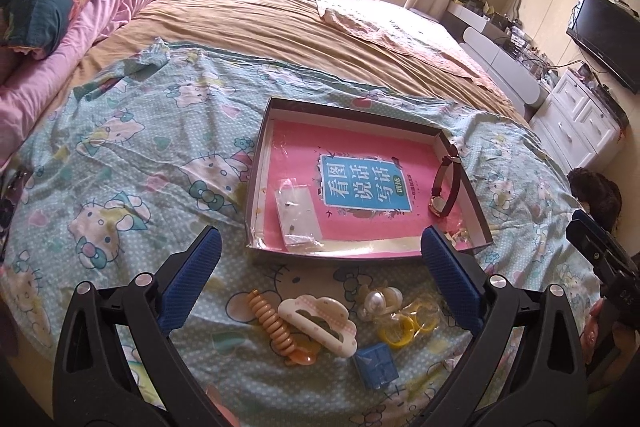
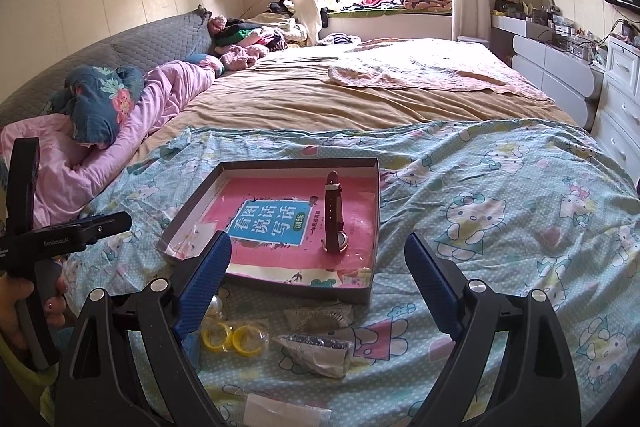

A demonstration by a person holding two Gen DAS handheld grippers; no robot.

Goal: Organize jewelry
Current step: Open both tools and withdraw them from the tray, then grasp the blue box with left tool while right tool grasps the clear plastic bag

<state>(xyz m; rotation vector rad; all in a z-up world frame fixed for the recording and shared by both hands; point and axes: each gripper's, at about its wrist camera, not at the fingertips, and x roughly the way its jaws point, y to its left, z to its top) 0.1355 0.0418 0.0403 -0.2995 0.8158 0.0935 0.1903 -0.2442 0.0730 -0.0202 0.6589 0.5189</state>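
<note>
A shallow cardboard box lined with a pink book cover lies on the Hello Kitty sheet; it also shows in the right wrist view. Inside lie a dark red strap watch and a clear earring packet. In front of the box lie a cream cloud hair claw, an orange spiral hair tie, a pearl clip, yellow rings in a clear bag, a blue box and two clear jewelry packets. My left gripper is open and empty above them. My right gripper is open and empty near the box's front edge.
The bed has a tan sheet behind the box, pink bedding at the left, and white drawers beyond its right edge. The other gripper's body shows at the right and at the left in the right wrist view.
</note>
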